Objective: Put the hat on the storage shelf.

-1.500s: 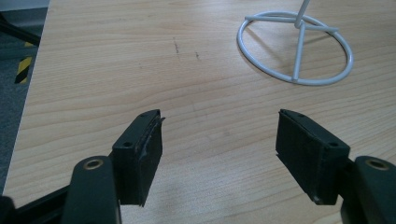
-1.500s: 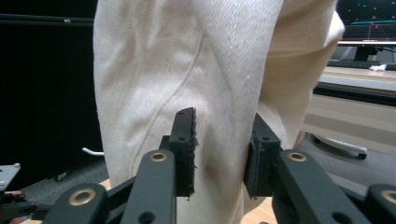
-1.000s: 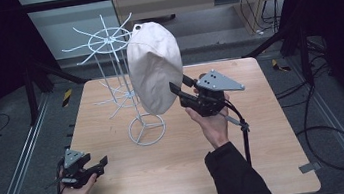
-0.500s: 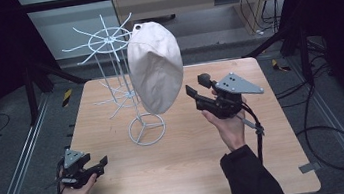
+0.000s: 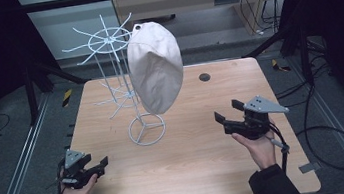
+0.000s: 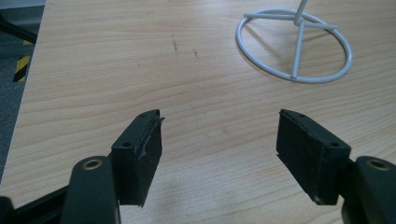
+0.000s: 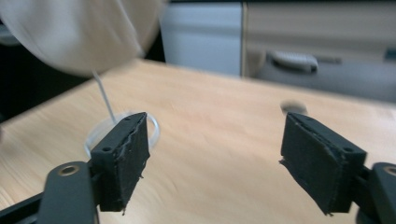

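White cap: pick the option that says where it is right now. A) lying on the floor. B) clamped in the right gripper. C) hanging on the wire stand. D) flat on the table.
C: the white cap hangs on the wire stand above the table, apart from the empty, open right gripper.

A white cap (image 5: 155, 66) hangs on a thin white wire stand (image 5: 119, 78) in the upper middle of the high view. The cap is soft and plain, with a smooth round top. It hangs almost straight up and down, with its narrow end pointing down. Its top edge sits on the wheel of wire arms at the top of the stand. The stand has a tall thin pole and a round ring foot (image 5: 147, 129) that lies flat on the wooden table, just below the cap. In the right gripper view the cap (image 7: 79, 32) is a blurry white shape in the upper left corner.
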`<state>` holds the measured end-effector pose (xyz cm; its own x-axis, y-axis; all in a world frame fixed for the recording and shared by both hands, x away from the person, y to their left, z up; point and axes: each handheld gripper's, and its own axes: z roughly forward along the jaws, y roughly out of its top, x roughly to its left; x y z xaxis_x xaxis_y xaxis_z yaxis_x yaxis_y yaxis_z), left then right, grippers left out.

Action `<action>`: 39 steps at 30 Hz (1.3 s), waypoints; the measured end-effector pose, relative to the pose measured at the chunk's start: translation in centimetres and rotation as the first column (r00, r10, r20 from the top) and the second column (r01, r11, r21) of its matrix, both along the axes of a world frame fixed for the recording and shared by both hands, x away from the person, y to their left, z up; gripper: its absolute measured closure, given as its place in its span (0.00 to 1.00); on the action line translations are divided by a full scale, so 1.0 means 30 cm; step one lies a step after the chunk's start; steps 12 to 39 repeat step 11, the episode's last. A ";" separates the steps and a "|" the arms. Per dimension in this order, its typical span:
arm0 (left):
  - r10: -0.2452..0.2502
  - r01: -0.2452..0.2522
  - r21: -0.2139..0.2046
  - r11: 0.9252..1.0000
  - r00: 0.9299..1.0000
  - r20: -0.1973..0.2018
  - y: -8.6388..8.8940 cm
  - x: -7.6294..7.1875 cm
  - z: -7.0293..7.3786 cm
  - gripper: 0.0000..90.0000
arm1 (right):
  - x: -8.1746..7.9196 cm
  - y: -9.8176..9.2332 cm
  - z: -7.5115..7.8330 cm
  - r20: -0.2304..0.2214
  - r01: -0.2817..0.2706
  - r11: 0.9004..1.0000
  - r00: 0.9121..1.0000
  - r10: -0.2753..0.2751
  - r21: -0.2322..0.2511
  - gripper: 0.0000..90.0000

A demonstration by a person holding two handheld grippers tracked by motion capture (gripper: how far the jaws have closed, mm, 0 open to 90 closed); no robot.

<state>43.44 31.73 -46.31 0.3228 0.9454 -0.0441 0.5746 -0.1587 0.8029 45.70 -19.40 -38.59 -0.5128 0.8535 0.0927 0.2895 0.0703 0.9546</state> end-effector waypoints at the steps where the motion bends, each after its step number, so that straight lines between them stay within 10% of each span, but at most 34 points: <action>1: -0.001 0.000 -0.004 1.000 1.000 -0.003 0.000 0.000 -0.001 0.36 | 0.000 -0.016 -0.025 -0.020 0.008 1.000 1.000 -0.008 -0.011 0.24; 11: -0.001 0.001 0.016 1.000 1.000 -0.025 0.003 0.001 -0.007 0.43 | -0.001 -0.156 -0.218 -0.184 0.122 0.988 0.973 -0.138 -0.099 0.20; 39: -0.001 0.001 0.016 1.000 1.000 -0.025 0.003 0.001 -0.007 0.43 | -0.001 -0.156 -0.218 -0.184 0.122 0.988 0.973 -0.138 -0.099 0.20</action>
